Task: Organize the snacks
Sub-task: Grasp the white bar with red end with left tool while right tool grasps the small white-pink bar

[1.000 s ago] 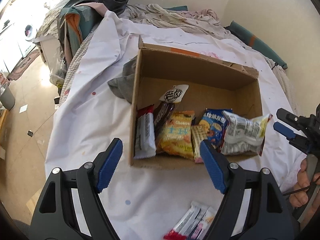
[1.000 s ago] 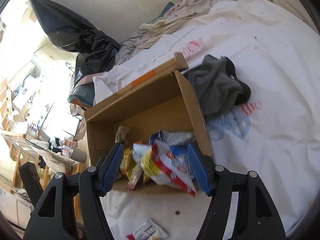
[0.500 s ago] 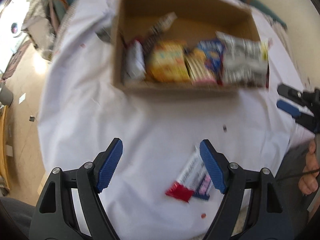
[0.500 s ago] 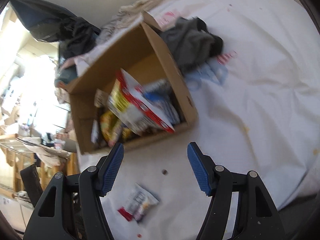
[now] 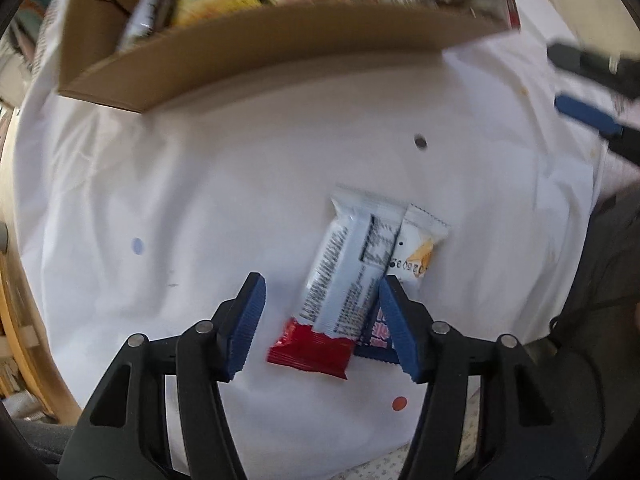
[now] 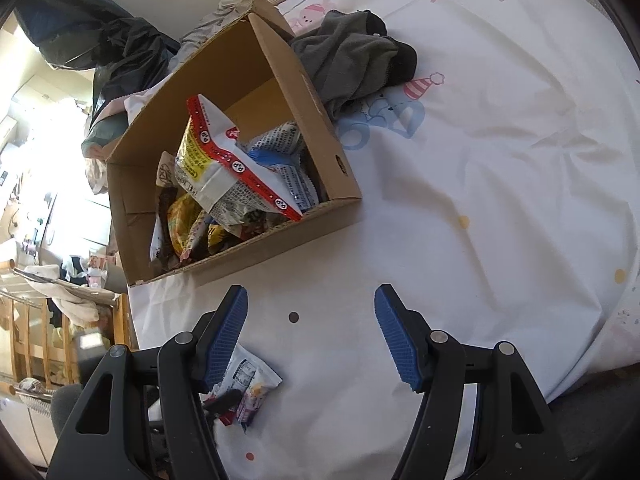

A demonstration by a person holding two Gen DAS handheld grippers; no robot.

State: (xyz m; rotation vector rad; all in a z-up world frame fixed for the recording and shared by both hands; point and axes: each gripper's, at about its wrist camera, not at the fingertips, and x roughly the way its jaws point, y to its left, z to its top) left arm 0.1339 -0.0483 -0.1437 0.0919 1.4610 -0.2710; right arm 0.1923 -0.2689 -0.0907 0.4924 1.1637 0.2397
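A cardboard box (image 5: 248, 52) holds several snack packets; it also shows in the right wrist view (image 6: 320, 120) with a red-edged bag (image 6: 224, 168) on top. Two packets lie on the white sheet: a white and red bar (image 5: 344, 276) over a white and blue one (image 5: 416, 248). My left gripper (image 5: 322, 324) is open just above them, its fingers to either side of the bar's red end. My right gripper (image 6: 310, 336) is open and empty above the sheet in front of the box. The two packets (image 6: 248, 384) show by its left finger.
A grey garment (image 6: 352, 60) lies beside the box on the far side. A black bag (image 6: 112, 44) and bedding are behind the box. The bed's edge (image 6: 592, 360) runs at the right, the floor and furniture at the left.
My left gripper has dropped down and back from the box to the two packets on the sheet. My right gripper has pulled back from the box, still open.
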